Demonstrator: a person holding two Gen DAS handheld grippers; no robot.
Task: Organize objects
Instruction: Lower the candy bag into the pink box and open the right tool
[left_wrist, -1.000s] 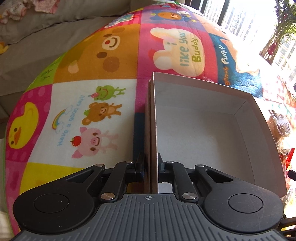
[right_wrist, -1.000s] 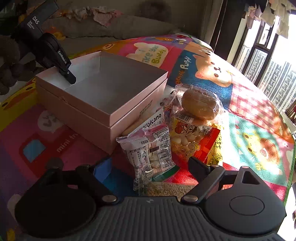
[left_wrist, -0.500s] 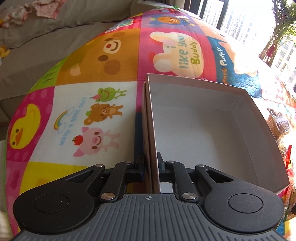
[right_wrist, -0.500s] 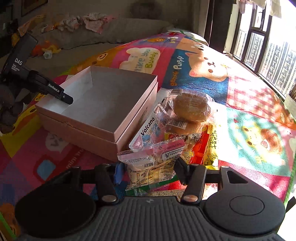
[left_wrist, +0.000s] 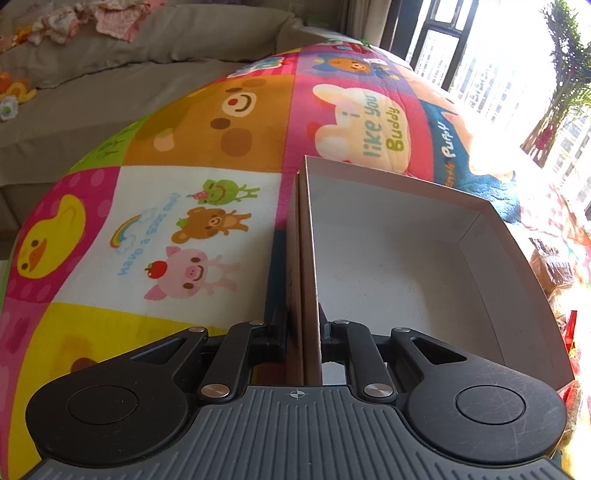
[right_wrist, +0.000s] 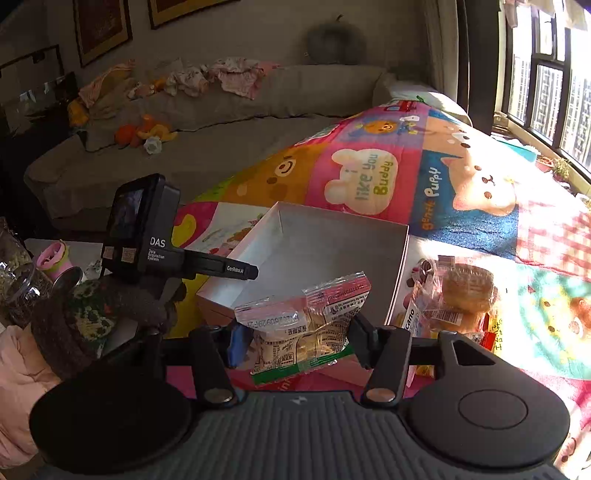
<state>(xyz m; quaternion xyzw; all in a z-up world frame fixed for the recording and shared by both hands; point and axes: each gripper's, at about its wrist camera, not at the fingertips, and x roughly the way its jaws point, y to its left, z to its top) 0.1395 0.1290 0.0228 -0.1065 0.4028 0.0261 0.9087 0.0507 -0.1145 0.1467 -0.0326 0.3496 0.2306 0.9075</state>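
An open pink box (left_wrist: 406, 266) with a white inside rests on the colourful play mat. My left gripper (left_wrist: 303, 332) is shut on the box's near-left wall (left_wrist: 306, 258), one finger inside and one outside. In the right wrist view the same box (right_wrist: 332, 251) lies ahead, with the left gripper (right_wrist: 243, 272) clamped on its left edge. My right gripper (right_wrist: 295, 332) is shut on a clear snack packet (right_wrist: 303, 325), held in the air just before the box. More wrapped snacks (right_wrist: 458, 295), one a bun in plastic, lie on the mat to the right of the box.
A grey sofa (right_wrist: 221, 122) with clothes and soft toys runs along the back. At the left stand a side table with a pink cup (right_wrist: 55, 258) and jars (right_wrist: 18, 280). A gloved hand (right_wrist: 96, 310) holds the left gripper. Windows (right_wrist: 546, 92) line the right side.
My right gripper closed on the snack packet and lifted it off the mat, up to the box's height. The left gripper kept its grip on the box wall and tilted slightly.
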